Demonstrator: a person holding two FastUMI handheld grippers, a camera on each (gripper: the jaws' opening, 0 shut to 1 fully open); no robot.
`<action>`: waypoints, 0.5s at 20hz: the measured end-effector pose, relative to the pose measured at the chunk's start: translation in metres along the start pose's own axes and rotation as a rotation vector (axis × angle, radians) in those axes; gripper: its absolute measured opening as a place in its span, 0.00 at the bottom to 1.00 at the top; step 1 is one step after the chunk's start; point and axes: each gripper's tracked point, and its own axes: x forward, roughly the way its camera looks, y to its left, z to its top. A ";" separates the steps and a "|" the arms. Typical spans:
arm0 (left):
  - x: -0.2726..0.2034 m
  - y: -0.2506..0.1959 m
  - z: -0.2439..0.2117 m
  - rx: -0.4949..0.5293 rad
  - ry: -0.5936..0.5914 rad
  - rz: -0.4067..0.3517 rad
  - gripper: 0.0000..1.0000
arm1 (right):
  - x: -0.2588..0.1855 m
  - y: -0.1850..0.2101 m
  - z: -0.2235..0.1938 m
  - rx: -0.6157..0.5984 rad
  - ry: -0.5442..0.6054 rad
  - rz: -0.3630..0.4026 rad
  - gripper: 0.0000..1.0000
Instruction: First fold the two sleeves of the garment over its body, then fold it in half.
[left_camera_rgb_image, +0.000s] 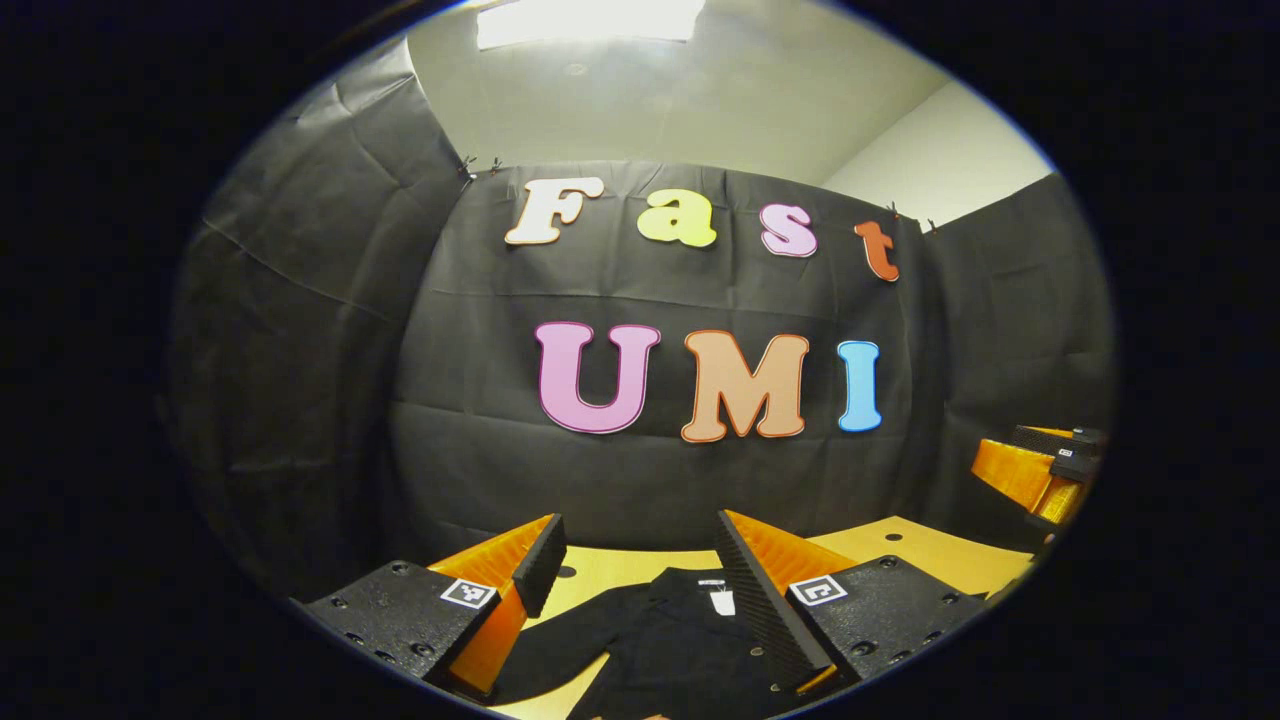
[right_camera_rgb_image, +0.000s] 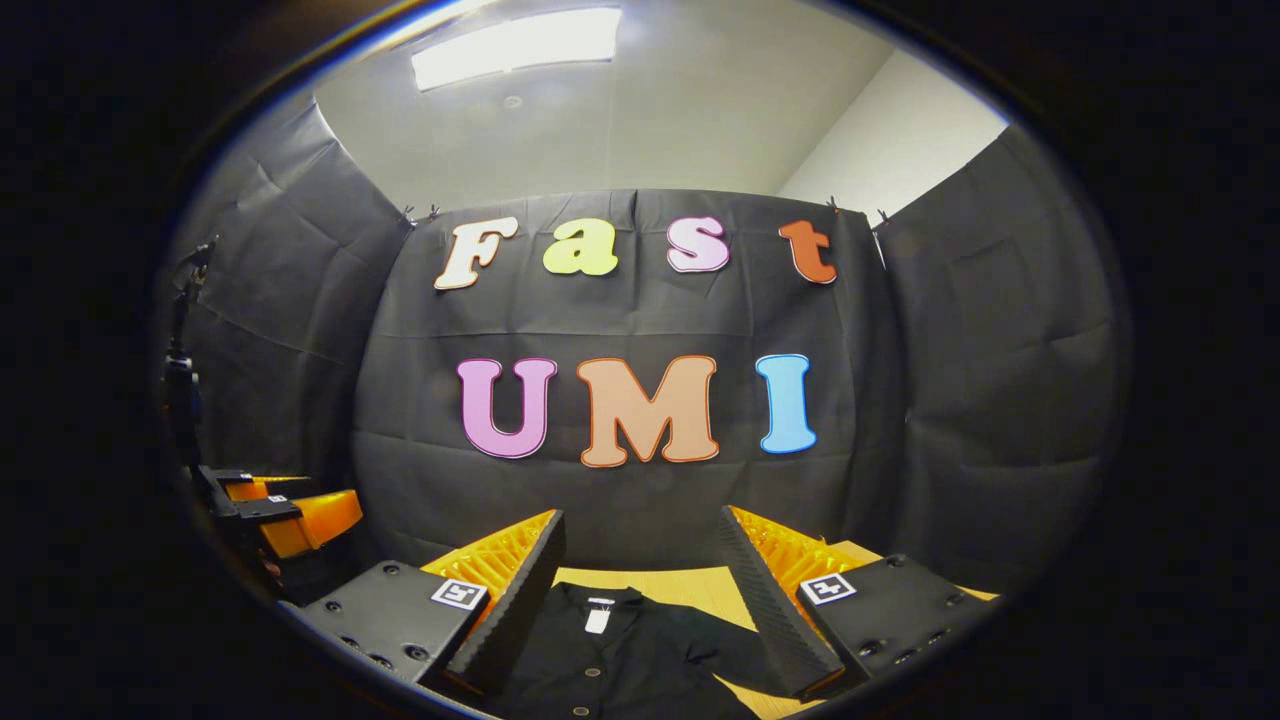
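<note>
On the table (left_camera_rgb_image: 930, 550), garment (left_camera_rgb_image: 660, 640) between left gripper (left_camera_rgb_image: 640, 560) fingers.

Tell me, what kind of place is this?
Probably a small recording booth in a room: black cloth walls hang around a wooden table, a dark shirt lies on it, and a ceiling light shines above.

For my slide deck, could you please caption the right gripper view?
Right gripper open above a dark garment lying on the wooden table, folding not yet begun.
</note>
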 end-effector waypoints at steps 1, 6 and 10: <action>0.000 -0.002 0.000 -0.002 -0.001 -0.005 0.90 | 0.001 0.002 -0.004 -0.003 0.010 0.010 0.97; 0.003 -0.006 -0.003 0.002 0.005 -0.013 0.90 | 0.005 0.007 -0.008 -0.010 0.021 0.038 0.97; 0.010 -0.008 -0.009 -0.004 0.024 -0.007 0.90 | 0.011 0.002 -0.010 -0.023 0.040 0.039 0.97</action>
